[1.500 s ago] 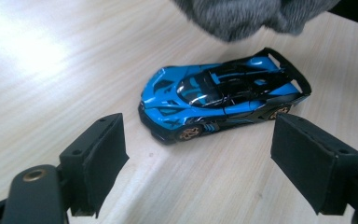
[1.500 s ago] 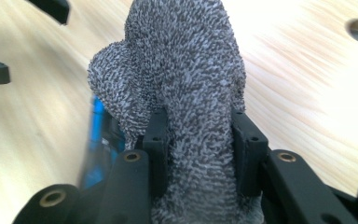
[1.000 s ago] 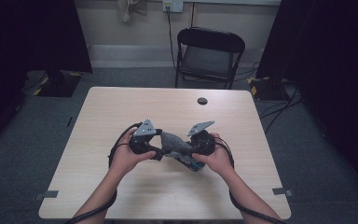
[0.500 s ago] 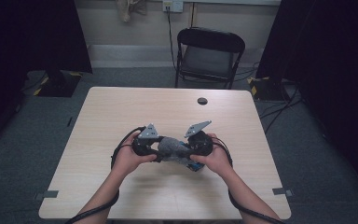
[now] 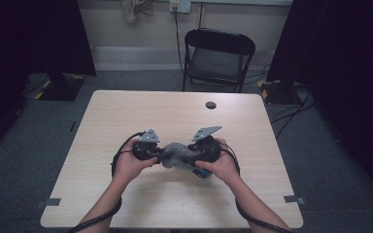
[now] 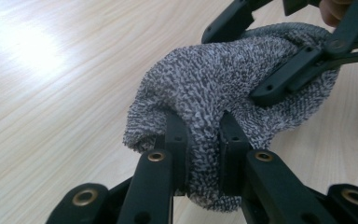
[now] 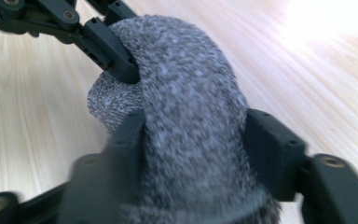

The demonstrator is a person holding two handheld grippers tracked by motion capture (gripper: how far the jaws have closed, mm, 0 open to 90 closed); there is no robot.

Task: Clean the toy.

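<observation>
A grey speckled knitted cloth [image 5: 177, 154] hangs bunched just above the table, between the two grippers. In the left gripper view, my left gripper [image 6: 200, 126] has just closed and is shut on a fold of the cloth [image 6: 223, 79]. My right gripper [image 7: 193, 126] has just been opening. Its jaws stand wide with the bulk of the cloth [image 7: 186, 84] between them, brushing both sides. From above, the left gripper [image 5: 158, 154] and right gripper [image 5: 199, 158] face each other, each held in a hand. The right gripper [image 6: 261, 51] straddles the cloth's far end.
The pale wooden table [image 5: 126, 116] carries a small black round object [image 5: 211, 105] near its far edge. A black folding chair [image 5: 217, 56] stands behind the table. Dark curtains flank the room, and cables trail from both grippers off the near edge.
The cloth slanted loosely between the grippers a second ago and now sits bunched and level between them. The two hands have come slightly closer together.
</observation>
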